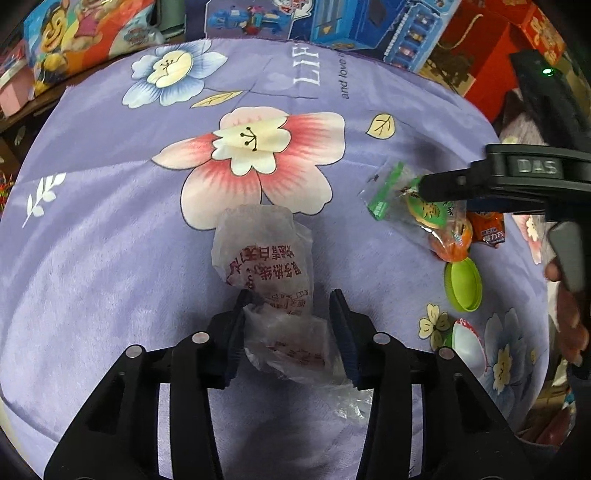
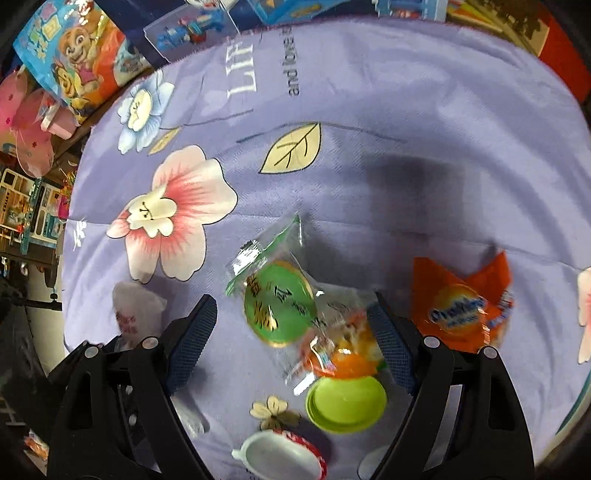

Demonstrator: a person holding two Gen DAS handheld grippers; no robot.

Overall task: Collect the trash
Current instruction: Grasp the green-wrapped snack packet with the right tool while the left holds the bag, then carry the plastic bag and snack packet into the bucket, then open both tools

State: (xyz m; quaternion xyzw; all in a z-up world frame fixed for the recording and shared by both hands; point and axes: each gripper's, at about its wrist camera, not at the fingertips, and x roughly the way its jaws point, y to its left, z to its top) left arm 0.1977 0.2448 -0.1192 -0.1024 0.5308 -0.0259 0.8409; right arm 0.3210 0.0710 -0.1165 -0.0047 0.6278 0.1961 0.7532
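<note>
My left gripper (image 1: 290, 310) has its jaws apart around a crumpled white plastic bag with red print (image 1: 264, 258), which lies on the purple flowered cloth (image 1: 110, 236); the left pad touches it. My right gripper (image 2: 291, 317) is open above a clear wrapper with a green disc (image 2: 279, 306) and an orange piece (image 2: 351, 358). It also shows from the side in the left wrist view (image 1: 424, 188), over the same wrapper (image 1: 424, 212). A green lid (image 2: 345, 404), an orange sachet (image 2: 458, 306) and a white cup with a red rim (image 2: 280, 458) lie close by.
Toy boxes and cartoon packages (image 1: 85, 33) line the far edge of the cloth. A red box (image 1: 491, 48) stands at the far right. The bag also shows at the left in the right wrist view (image 2: 136, 314).
</note>
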